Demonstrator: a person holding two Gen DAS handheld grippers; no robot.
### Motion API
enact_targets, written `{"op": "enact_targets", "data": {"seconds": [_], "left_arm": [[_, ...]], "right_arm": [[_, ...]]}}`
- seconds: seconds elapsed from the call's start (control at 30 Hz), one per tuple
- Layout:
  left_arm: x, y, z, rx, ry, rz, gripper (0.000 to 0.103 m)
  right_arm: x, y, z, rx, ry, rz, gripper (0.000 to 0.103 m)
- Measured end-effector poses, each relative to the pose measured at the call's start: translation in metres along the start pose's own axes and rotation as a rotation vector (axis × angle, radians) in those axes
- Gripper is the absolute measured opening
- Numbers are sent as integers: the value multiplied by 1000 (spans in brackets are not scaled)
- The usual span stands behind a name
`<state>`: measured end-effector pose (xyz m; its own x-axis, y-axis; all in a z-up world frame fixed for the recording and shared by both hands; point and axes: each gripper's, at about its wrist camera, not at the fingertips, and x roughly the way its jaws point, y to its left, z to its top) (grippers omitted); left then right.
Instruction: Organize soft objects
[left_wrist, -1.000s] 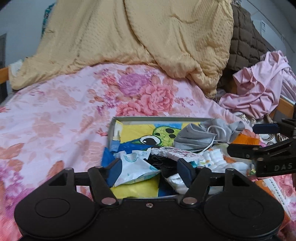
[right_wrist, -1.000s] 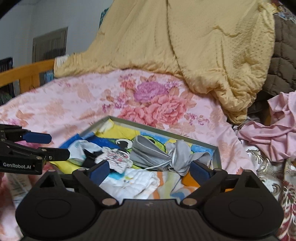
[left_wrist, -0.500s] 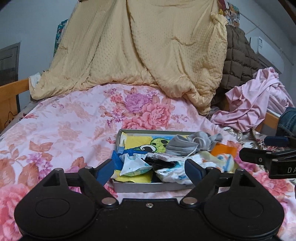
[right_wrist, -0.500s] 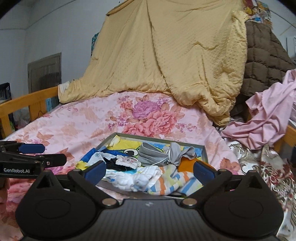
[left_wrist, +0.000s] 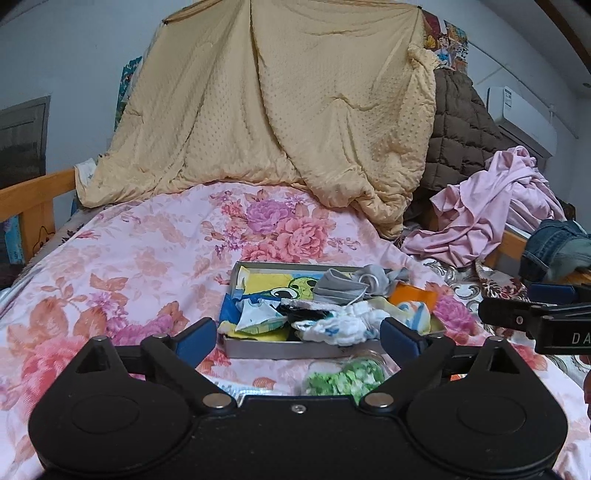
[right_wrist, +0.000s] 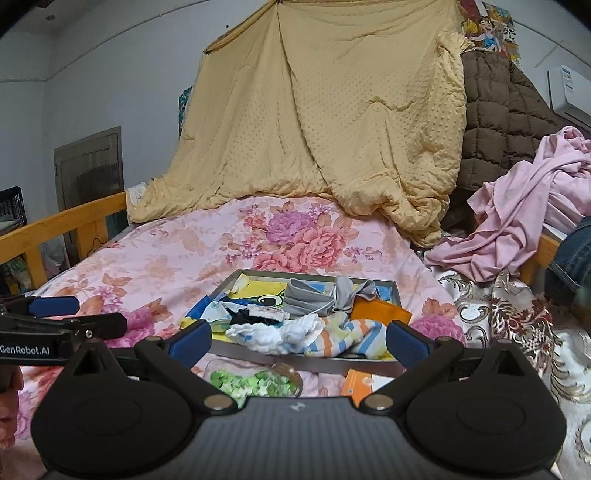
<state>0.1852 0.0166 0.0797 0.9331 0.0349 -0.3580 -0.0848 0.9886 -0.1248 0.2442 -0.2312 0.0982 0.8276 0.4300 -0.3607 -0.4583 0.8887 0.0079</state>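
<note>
Both grippers (left_wrist: 298, 338) farther from tray (left_wrist: 295, 349)

We note a matt grey metal tray (left_wrist: 295, 349) holding soft cloth pieces, a dimpled yellow quilt (left_wrist: 295, 110), floral cotton-like sheet (left_wrist: 129, 258), smooth wood bedrail (right_wrist: 66, 218).

both tools share one build: a wide black body with two round raised discs, angled black arms pinned by silver screws, and blue pads on the fingertips. the left tool (left_wrist: 298, 339) has a smooth body with one small centre screw; the right tool (right_wrist: 298, 341) has a ribbed grey-black body. white lettering "genrobot.ai" marks the left tool's side.
</note>
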Motion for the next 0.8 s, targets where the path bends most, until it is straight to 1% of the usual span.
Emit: {"op": "enact_targets", "data": {"seconds": [0.1, 0.43, 0.8], "left_arm": [[-14, -3, -5, 7, -5, 4, 100], [-45, -10, -23, 16, -1, 23, 102], [-72, -10, -48, -10, 2, 47, 102]], "right_arm": [[-11, 3, -4, 5, 2, 0, 103], [-41, 9, -26, 47, 6, -13, 103], [-64, 18, -56, 90, 15, -22, 103]]}}
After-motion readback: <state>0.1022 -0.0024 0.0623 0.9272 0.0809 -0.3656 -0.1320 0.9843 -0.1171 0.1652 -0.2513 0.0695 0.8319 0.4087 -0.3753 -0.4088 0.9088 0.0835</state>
